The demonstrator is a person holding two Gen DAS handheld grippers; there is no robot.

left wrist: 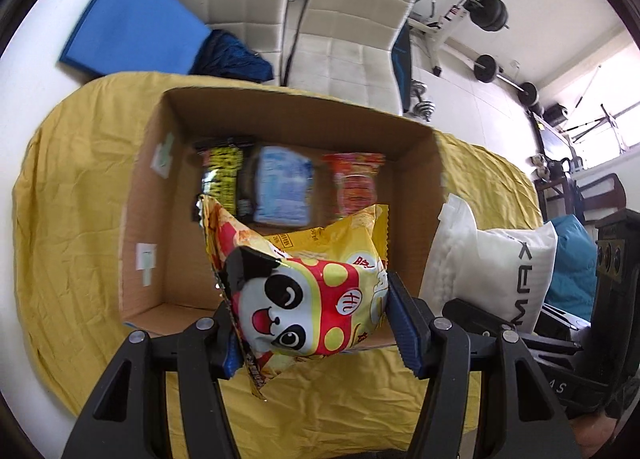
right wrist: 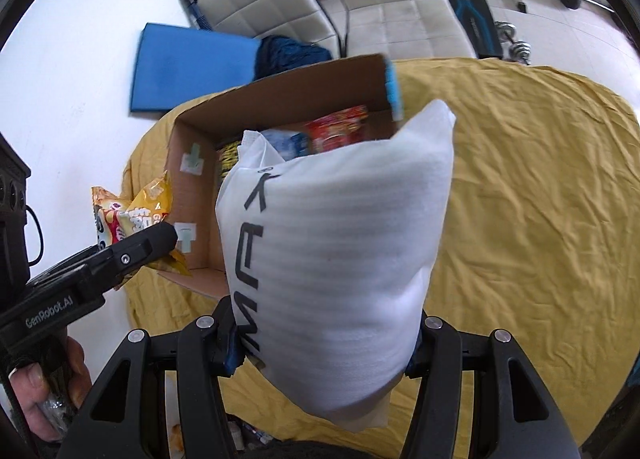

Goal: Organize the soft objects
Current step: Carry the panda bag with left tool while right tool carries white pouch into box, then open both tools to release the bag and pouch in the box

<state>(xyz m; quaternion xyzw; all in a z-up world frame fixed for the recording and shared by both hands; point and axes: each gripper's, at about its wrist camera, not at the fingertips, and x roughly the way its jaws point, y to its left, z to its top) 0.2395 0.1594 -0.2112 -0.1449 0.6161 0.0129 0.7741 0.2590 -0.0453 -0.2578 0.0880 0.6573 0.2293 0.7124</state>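
Note:
My left gripper (left wrist: pixel 316 323) is shut on a yellow panda snack bag (left wrist: pixel 308 287) and holds it above the near edge of an open cardboard box (left wrist: pixel 148 187). In the box lie a black-and-yellow packet (left wrist: pixel 224 179), a blue-white packet (left wrist: pixel 284 187) and a red packet (left wrist: pixel 356 183). My right gripper (right wrist: pixel 324 343) is shut on a white foam pouch (right wrist: pixel 340 243) with black letters, held upright in front of the box (right wrist: pixel 200 187). The pouch also shows in the left wrist view (left wrist: pixel 492 263), to the right of the box. The left gripper and snack bag (right wrist: pixel 132 215) show at the left of the right wrist view.
The box stands on a table with a wrinkled yellow cloth (left wrist: pixel 76 187). Two white chairs (left wrist: pixel 340 39) stand behind the table, with a blue mat (left wrist: pixel 132 27) and a dark blue bundle (left wrist: pixel 232 55) on the floor. Weights and a bench (left wrist: pixel 488 15) are at the back right.

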